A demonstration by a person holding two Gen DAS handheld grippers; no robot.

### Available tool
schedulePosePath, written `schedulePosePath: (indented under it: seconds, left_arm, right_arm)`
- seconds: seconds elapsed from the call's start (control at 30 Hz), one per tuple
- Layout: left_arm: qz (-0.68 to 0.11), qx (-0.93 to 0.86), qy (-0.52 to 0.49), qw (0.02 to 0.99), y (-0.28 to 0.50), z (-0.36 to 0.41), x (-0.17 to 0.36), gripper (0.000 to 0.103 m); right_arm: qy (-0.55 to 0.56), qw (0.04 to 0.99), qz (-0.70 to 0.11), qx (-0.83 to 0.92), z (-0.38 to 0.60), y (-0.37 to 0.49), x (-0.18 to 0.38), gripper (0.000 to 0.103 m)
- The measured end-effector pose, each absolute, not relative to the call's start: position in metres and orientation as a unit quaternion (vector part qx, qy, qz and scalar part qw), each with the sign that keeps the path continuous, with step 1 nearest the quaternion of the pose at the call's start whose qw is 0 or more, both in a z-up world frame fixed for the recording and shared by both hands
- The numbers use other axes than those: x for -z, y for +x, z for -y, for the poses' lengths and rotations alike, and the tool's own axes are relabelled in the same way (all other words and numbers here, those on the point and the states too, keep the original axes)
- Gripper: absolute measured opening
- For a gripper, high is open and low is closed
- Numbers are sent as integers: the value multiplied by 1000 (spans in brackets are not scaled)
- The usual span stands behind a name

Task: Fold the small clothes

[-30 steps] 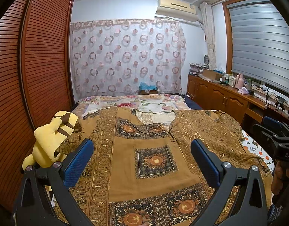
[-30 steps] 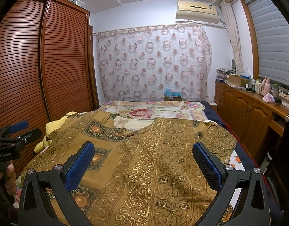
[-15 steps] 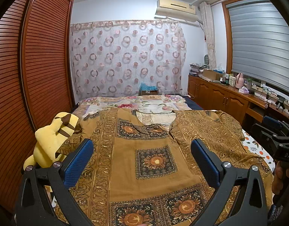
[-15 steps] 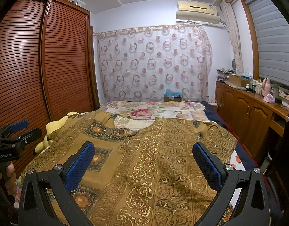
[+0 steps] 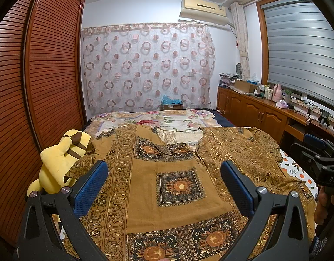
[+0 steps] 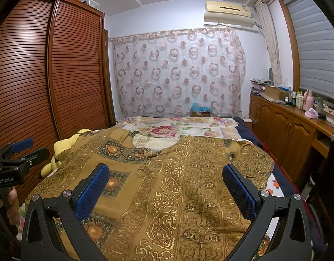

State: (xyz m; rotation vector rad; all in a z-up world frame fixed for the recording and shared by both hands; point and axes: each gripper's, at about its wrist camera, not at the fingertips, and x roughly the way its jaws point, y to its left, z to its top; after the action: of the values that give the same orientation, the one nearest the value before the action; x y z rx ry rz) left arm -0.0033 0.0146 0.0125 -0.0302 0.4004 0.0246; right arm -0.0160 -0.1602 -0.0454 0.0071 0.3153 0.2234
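I hold my left gripper [image 5: 164, 181] above the near part of the bed, its two blue-padded fingers [image 5: 90, 187] spread wide with nothing between them. My right gripper [image 6: 165, 182] hovers the same way to the right of it, fingers [image 6: 238, 190] wide apart and empty. Each tool shows at the edge of the other's view.

The mustard-brown patterned cotton top with gold scrollwork and dark sunflower squares [image 5: 177, 174] lies spread flat over the bed, neckline at the far end and hem towards me. Its left half shows the plain brown panel with the sunflower squares, while the right half is covered in gold paisley bands [image 6: 201, 184]. The right sleeve lies rumpled near the right edge of the bed.

Under the top, a floral bedsheet with red and pink blooms on cream [image 5: 158, 119] shows at the far end. A yellow plush toy with brown stripes [image 5: 62, 158] sits at the left edge of the bed, touching the left sleeve, just beside the dark red-brown louvred wardrobe doors [image 5: 47, 76]. A sheer curtain with pink rings [image 5: 147, 65] hangs on the far wall, and a low wooden cabinet [image 6: 286, 134] with bottles runs along the right.
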Motion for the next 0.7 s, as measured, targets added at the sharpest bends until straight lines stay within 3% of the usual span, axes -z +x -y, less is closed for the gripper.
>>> schedulePosePath:
  seconds: [0.7]
  left_arm:
    - [-198, -13, -13, 980, -4, -13, -11, 103]
  right_arm:
    - [5, 982, -157, -109, 159, -14, 46, 103]
